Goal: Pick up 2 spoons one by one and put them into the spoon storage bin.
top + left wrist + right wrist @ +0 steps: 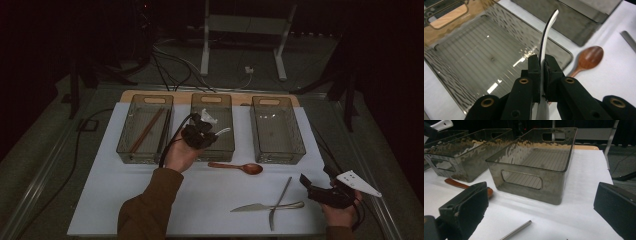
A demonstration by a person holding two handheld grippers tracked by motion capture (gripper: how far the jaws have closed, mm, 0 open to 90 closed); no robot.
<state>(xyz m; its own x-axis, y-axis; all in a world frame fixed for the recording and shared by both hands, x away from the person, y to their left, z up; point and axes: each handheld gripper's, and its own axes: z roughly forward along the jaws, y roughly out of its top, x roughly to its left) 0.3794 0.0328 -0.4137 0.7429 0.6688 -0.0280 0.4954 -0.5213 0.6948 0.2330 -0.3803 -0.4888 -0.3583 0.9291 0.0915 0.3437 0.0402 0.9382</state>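
Left gripper hung over the middle of three smoky bins in the high view; one wooden spoon, one knife and one metal utensil lay on the white mat. Along the left gripper's jaws, a thin white handle sat pinched tight. Right gripper showed jaws spread wide before the right bin. No writing was readable.

No readable text, labels, brands or numbers on any surface.
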